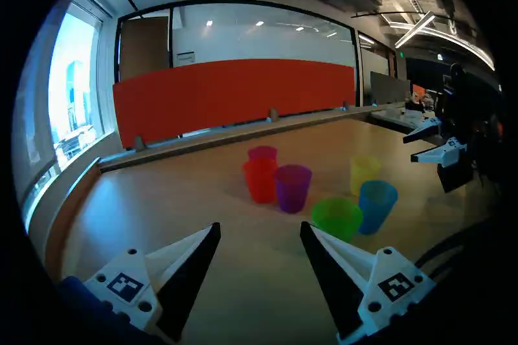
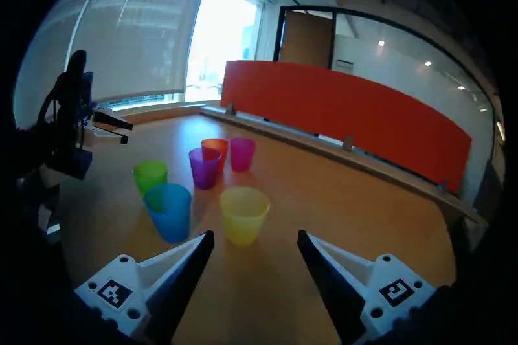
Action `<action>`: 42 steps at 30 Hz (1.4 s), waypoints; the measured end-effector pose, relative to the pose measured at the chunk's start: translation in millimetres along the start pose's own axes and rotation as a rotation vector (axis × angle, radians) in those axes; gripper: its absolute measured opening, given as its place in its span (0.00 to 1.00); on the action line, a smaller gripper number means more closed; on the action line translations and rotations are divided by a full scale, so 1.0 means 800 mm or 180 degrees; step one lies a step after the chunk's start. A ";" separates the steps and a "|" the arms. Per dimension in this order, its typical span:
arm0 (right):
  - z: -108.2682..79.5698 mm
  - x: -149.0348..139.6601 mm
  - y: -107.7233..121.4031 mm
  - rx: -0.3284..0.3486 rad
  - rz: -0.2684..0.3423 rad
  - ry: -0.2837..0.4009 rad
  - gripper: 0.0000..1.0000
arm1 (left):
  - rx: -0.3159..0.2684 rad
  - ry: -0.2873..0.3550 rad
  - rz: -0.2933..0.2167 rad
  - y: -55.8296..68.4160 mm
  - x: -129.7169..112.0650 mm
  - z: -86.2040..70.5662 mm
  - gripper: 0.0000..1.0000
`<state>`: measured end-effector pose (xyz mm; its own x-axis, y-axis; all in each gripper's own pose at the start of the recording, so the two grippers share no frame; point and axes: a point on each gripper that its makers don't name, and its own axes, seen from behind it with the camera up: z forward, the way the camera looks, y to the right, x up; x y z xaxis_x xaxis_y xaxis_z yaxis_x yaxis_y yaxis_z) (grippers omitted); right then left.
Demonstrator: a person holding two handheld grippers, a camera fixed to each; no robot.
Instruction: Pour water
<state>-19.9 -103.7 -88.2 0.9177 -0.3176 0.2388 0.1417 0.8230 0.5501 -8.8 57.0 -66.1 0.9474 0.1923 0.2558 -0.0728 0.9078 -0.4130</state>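
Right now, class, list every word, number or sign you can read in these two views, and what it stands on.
None can be read.
Square markers on the left gripper and right gripper: black-and-white patterns, no letters.
White sign beside the brown door: too small to read.
Cups: plain.

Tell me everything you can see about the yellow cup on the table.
The yellow cup is a translucent, plastic-looking tumbler, wider at the rim than the base, no handle. It stands upright, mouth up, on the wooden table, just ahead of the open right hand-held gripper, untouched by it. The blue cup stands beside it with a gap between. Whether it holds water I cannot tell.
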 end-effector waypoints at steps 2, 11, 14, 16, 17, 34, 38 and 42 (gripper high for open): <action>-0.002 0.005 0.012 -0.0151 0.0012 0.0077 1.00 | 0.0087 0.0095 -0.0005 -0.007 0.010 0.000 0.91; -0.015 0.032 0.052 -0.0690 0.0030 0.0393 1.00 | 0.0347 0.0461 -0.0065 -0.025 0.049 -0.006 0.91; -0.019 0.043 0.065 -0.0831 0.0068 0.0497 1.00 | 0.0422 0.0580 -0.0192 -0.030 0.059 -0.008 0.91; -0.021 0.052 0.073 -0.0930 0.0106 0.0570 1.00 | 0.0450 0.0662 -0.0263 -0.032 0.067 -0.011 0.91; -0.023 0.056 0.077 -0.0977 0.0126 0.0605 1.00 | 0.0461 0.0701 -0.0294 -0.033 0.071 -0.012 0.91; -0.040 0.081 0.142 -0.1671 0.0532 0.0986 1.00 | 0.0673 0.0975 -0.0479 -0.046 0.080 -0.018 0.91; -0.045 0.092 0.152 -0.1743 0.0628 0.1101 1.00 | 0.0682 0.1020 -0.0467 -0.046 0.085 -0.017 0.91; -0.046 0.098 0.157 -0.1791 0.0678 0.1177 1.00 | 0.0688 0.1068 -0.0457 -0.046 0.093 -0.018 0.91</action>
<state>83.3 -7.8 -30.2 0.9986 -0.0238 -0.0473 0.0238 0.9997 0.0003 68.5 32.9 -44.3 0.9990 -0.0412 -0.0160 0.0374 0.9807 -0.1918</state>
